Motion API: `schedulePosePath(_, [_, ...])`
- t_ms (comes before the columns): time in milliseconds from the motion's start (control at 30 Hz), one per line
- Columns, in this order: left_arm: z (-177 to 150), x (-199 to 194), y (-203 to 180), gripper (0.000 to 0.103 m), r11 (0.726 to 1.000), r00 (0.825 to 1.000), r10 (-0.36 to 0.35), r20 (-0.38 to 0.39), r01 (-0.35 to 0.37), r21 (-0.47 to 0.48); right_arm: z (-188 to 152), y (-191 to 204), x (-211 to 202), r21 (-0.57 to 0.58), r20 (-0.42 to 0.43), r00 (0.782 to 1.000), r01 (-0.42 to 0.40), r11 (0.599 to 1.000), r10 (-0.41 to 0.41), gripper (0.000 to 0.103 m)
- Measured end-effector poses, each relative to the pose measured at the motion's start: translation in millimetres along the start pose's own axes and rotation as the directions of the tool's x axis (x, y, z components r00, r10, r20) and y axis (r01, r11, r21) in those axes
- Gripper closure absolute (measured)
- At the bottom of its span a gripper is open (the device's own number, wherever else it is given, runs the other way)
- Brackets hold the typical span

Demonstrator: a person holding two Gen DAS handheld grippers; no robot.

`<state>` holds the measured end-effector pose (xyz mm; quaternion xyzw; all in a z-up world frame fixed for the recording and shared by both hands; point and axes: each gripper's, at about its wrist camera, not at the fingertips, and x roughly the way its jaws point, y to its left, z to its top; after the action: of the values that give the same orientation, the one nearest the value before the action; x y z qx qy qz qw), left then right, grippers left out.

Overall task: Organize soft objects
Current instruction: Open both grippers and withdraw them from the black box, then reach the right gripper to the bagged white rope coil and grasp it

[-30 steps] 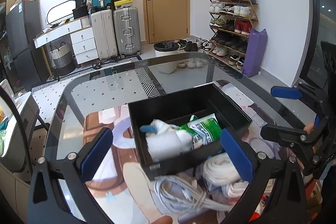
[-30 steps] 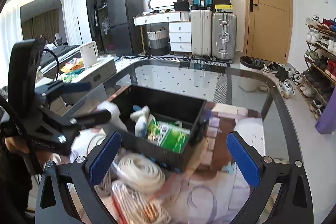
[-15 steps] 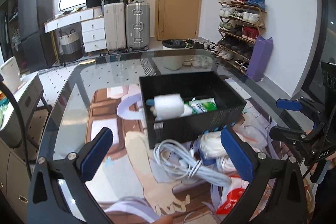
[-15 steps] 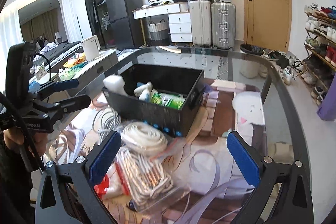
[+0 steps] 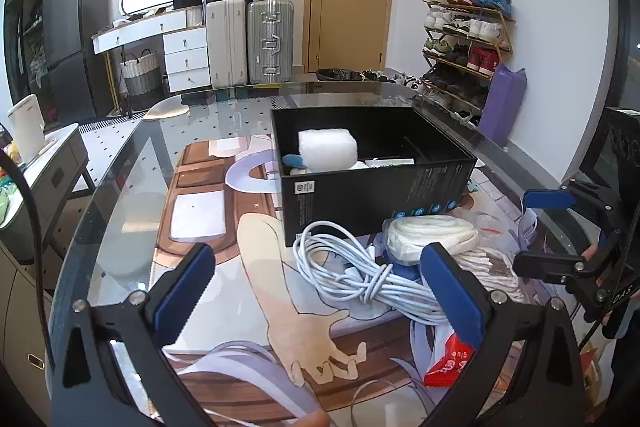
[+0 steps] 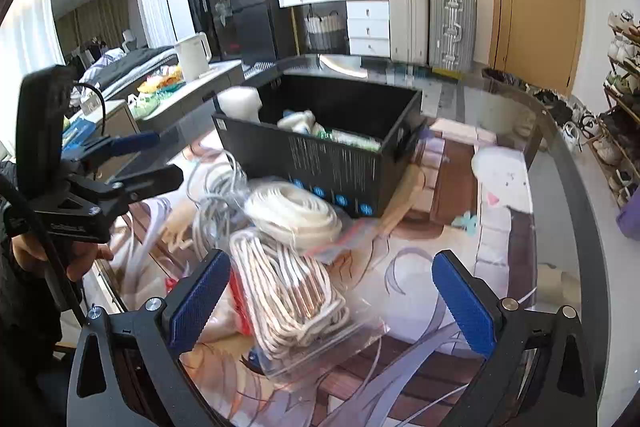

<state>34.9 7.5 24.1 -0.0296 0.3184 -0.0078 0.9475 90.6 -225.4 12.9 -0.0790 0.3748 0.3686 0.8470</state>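
Note:
A black box (image 5: 372, 187) (image 6: 320, 163) stands on the glass table and holds a white foam block (image 5: 327, 149), a blue-and-white soft item and a green packet (image 6: 352, 139). In front of it lie a coiled white cable (image 5: 360, 275), a white rope coil in a bag (image 5: 432, 239) (image 6: 296, 215) and a bagged white-and-copper rope bundle (image 6: 296, 299). My left gripper (image 5: 316, 291) is open and empty above the cable. My right gripper (image 6: 332, 299) is open and empty over the bagged bundle; it also shows in the left wrist view (image 5: 548, 227).
A printed mat (image 5: 208, 211) covers the glass table (image 6: 568, 211). A red packet (image 5: 448, 359) lies at the near edge. Suitcases, a drawer unit, a shoe rack and a door stand behind the table.
Both grippers have drawn back and away from the box, so it looks smaller and farther. The cable and rope bags now lie under the open jaws.

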Motion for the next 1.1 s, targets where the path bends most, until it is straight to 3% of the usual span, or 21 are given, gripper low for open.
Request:
schedulePosePath(567, [-12, 17, -2, 0.000, 0.999, 0.998, -0.032, -0.047, 0.031, -0.009, -6, -1, 26, 0.035, -0.045, 0.998, -0.037, 0.999, 0.038, 0.001])
schedulePosePath(1100, [-18, 19, 9, 0.000, 0.996, 0.996, -0.071, -0.053, 0.069, -0.048, 7, 0, 38, 0.135, -0.017, 0.999, -0.033, 0.990, 0.035, 0.001])
